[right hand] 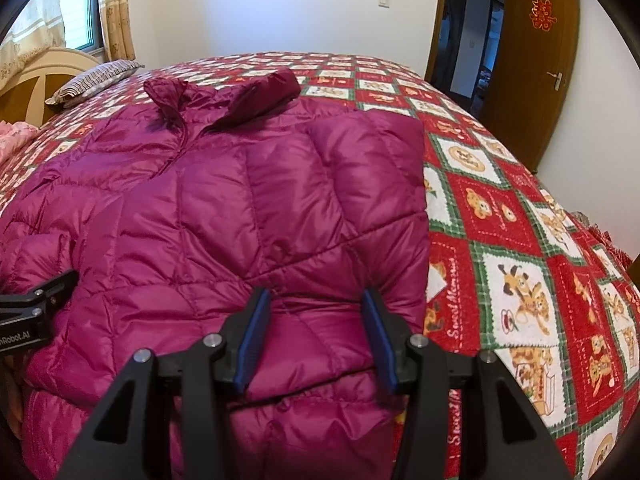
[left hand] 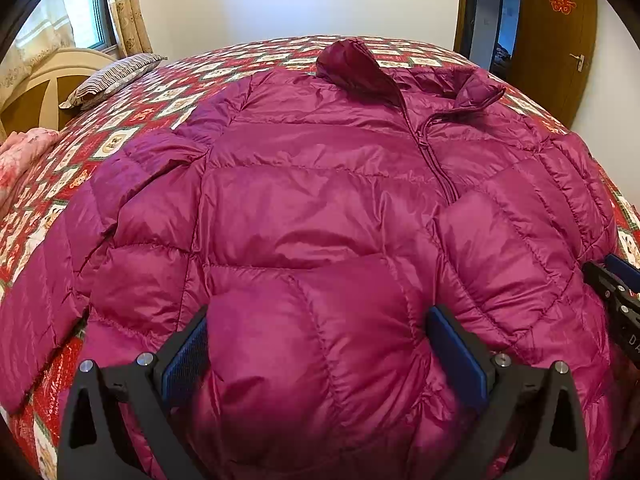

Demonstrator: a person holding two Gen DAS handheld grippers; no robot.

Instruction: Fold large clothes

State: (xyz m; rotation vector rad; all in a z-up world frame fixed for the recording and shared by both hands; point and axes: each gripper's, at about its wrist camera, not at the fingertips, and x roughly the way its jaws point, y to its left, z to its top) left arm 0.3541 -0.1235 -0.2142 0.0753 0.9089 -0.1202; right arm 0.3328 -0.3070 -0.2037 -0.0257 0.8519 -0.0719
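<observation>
Across the checked bedspread lay the big magenta puffer jacket, front up, zip partly closed, collar toward the far wall. Down at the near hem, the left gripper sat with its jaws spread wide, a fat bulge of quilting swelling between the blue pads but not pinched. The right gripper worked the jacket's right edge, jaws likewise apart and straddling puffy fabric (no squeeze visible yet). One sleeve already looked laid over the body on that side, while the other sleeve trailed out on the left, so this read as the early stage, both tools setting up a grasp at the hem. Next would likely come closing both on the fabric together, deep enough to catch both layers, since the slick shell could slip.
</observation>
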